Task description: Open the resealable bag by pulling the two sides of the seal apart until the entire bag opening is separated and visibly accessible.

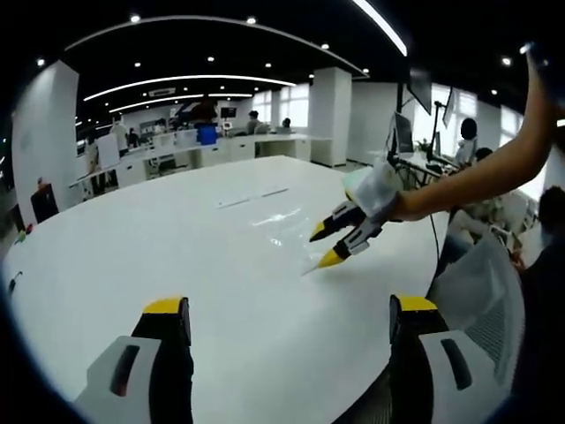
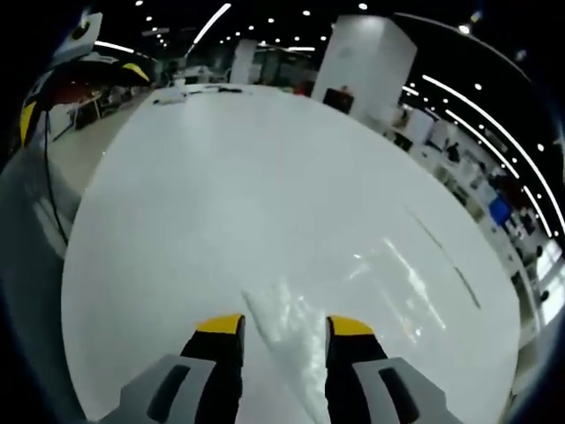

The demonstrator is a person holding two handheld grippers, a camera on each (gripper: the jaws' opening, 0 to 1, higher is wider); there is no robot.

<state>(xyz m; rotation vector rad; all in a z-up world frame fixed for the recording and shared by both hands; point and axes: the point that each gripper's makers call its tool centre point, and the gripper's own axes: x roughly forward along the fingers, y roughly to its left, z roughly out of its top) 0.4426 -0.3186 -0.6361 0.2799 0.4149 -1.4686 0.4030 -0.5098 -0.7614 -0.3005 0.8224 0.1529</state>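
Big white table [image 1: 132, 256], open-plan office behind with desks, ceiling light strips. No readable writing or labels anywhere. Clear resealable bag [image 2: 291, 340] flat on table, hard to make out against white; corner pointing up between right gripper [image 2: 284, 325] jaws in right gripper view. Right jaws spread, bag edge between them, contact unclear, not pinched. In left gripper view, same gripper reaching in from right, yellow tips at bag [image 1: 282, 225] edge. Left gripper [image 1: 290, 305] jaws wide apart, holding nothing, hovering short of bag.
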